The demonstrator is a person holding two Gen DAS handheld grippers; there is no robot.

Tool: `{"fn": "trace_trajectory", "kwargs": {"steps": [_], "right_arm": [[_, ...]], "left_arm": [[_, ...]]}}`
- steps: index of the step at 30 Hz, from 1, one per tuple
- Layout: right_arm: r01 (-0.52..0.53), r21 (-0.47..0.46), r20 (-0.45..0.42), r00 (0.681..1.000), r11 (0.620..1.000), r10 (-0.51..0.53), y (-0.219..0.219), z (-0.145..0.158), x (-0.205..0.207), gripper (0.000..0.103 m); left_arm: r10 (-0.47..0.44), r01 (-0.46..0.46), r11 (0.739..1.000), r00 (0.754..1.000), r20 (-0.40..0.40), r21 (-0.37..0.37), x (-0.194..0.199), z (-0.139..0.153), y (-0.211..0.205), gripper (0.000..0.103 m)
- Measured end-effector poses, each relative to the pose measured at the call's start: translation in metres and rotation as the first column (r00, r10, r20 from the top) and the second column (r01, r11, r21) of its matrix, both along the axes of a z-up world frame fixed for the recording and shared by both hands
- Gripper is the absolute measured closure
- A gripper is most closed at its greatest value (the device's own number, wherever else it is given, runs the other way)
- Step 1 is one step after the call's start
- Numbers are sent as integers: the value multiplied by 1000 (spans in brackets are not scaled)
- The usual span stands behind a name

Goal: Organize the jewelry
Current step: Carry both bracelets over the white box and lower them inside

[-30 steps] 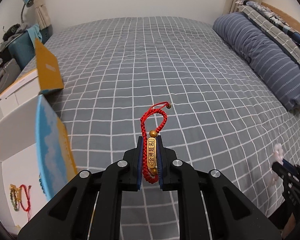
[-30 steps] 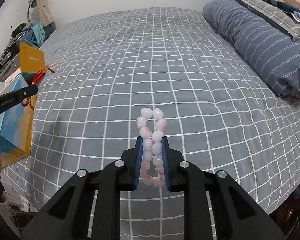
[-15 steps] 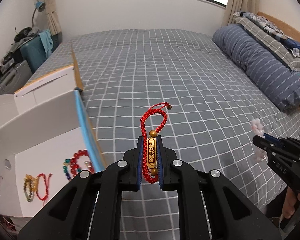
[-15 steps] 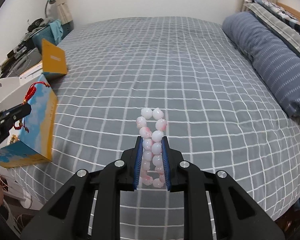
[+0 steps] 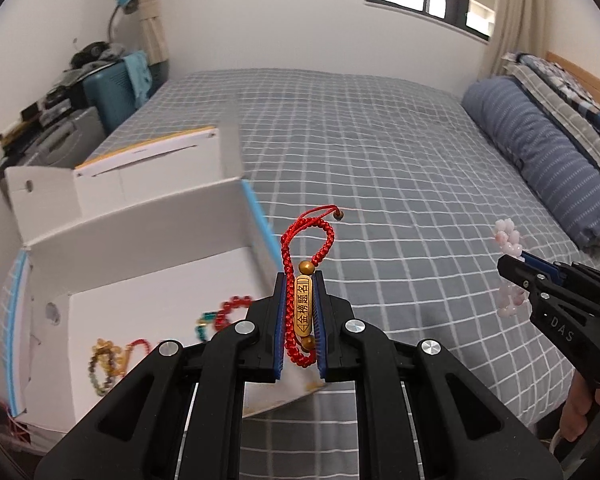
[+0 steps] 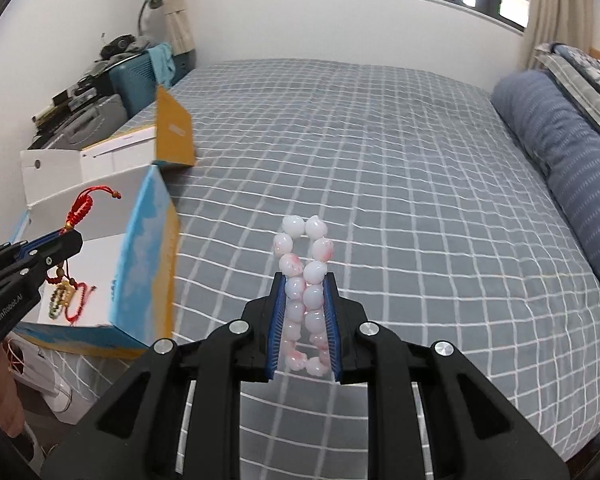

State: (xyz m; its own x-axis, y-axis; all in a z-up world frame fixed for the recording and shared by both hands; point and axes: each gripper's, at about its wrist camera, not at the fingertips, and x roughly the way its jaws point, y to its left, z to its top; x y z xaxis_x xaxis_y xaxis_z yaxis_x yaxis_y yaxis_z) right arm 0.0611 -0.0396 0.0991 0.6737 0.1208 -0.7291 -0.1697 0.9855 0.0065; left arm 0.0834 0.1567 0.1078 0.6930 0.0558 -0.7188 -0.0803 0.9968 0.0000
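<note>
Gripped between the pads of the left gripper (image 5: 299, 316) is a red cord bracelet (image 5: 305, 280) with a gold inscribed bar, its loop standing up past the fingertips. It is being held over the near right corner of an open white box (image 5: 140, 240) sitting at the left edge of the bed (image 5: 380, 152). Several bead bracelets (image 5: 108, 356) are lying on the box floor – so the box is judged to be the place where the jewelry is being gathered.

Further right, the right gripper (image 6: 305, 316) is being kept closed on a pink-white bead bracelet (image 6: 304, 280), over the checked bedcover and well apart from the box.

For the drop to be done well, the red bracelet is best carried further left, past the box's right wall, and lowered before the jaws are opened; otherwise the cord is likely to be caught on the rim. The bead bracelet would be brought in afterwards, so the two tools are not being crowded.

The box's near left corner is being cut off by the frame, and the bracelets inside are blurred – their exact number cannot be told.
</note>
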Motion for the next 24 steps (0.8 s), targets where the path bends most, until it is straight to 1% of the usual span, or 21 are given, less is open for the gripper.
{"fn": "trace_trajectory", "kwargs": {"steps": [5,9,13,15,20,24], "right_arm": [[-50,-3,10,999,999,50,34,3,3,85],[-90,-6,23,996,996,91,64,9,2,85],[-151,10,35,988,989,150,98,15,-2,85],[-172,11,33,985,985,171,117,14,-1,85],[-212,12,25,977,977,211,153,9,0,85],[-245,11,17,969,969,245,182,4,3,85]], "left_arm": [[28,-28,1000,1000,-1,-1,-10,0,25,92],[70,-70,998,998,-5,-5,-21,0,53,92],[116,-116,993,993,2,-20,-31,1,80,92],[146,-147,989,989,-4,-18,-35,-2,96,92],[183,-183,983,983,0,-27,-46,-2,122,92],[230,-231,973,973,-7,-29,-56,-7,151,92]]}}
